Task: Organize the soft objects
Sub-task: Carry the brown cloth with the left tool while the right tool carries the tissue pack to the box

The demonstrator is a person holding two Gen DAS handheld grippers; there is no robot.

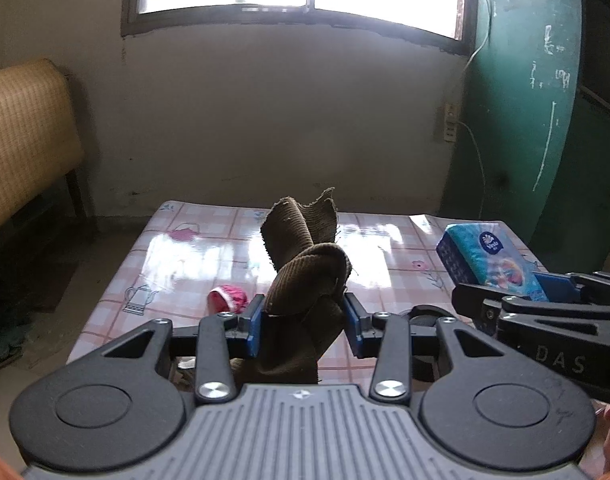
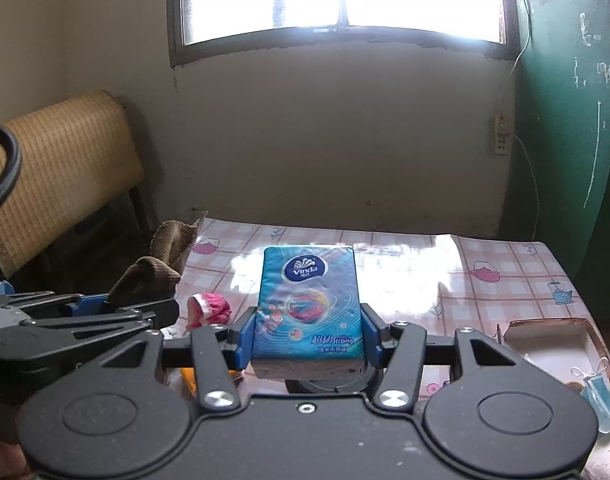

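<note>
My left gripper (image 1: 303, 320) is shut on a brown ribbed cloth (image 1: 305, 264) and holds it bunched above the table; the cloth also shows at the left of the right wrist view (image 2: 161, 256). My right gripper (image 2: 308, 332) is shut on a blue Vinda tissue pack (image 2: 309, 296) and holds it above the table; the pack also shows in the left wrist view (image 1: 489, 256). A small pink soft item (image 1: 229, 298) lies on the table between the grippers, also seen in the right wrist view (image 2: 209, 308).
The table has a pink checked glossy cover (image 2: 485, 280). An open cardboard box (image 2: 545, 340) sits at the right edge, with a blue face mask (image 2: 599, 396) next to it. A yellow item (image 2: 189, 380) lies under my right gripper. A woven chair (image 1: 25, 140) stands left.
</note>
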